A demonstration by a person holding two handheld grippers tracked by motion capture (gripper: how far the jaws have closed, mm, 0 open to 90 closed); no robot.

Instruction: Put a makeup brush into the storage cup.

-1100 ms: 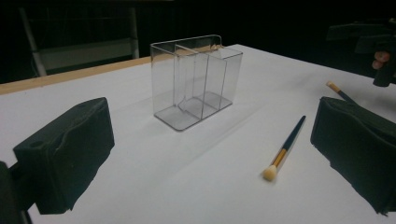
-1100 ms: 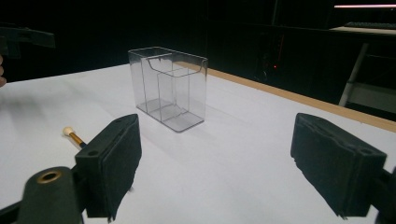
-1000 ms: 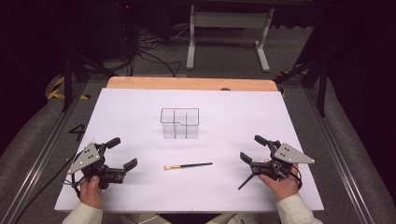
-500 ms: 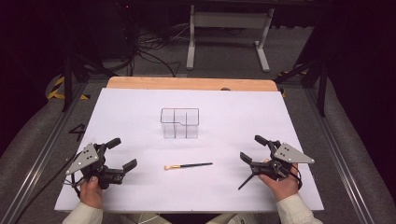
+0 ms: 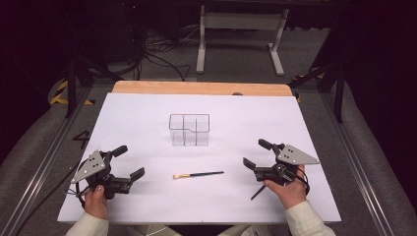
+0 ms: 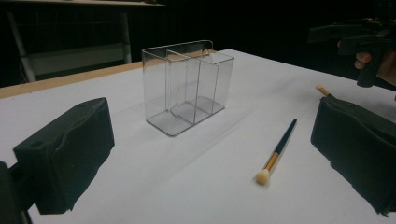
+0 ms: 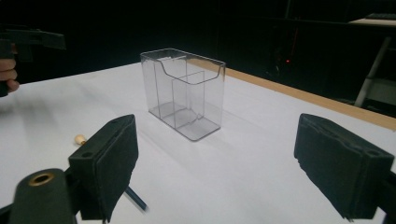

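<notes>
High view: clear organizer [image 5: 190, 130] with 3 empty compartments.

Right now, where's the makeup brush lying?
In the high view the makeup brush lies flat on the white table, between the left gripper and the right gripper, just in front of the clear organizer, bristle end toward the left gripper.

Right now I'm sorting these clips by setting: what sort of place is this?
Probably a lab or recording studio: a white-covered table in a dark room, loose cables on the floor, and a metal stand behind it.
</notes>
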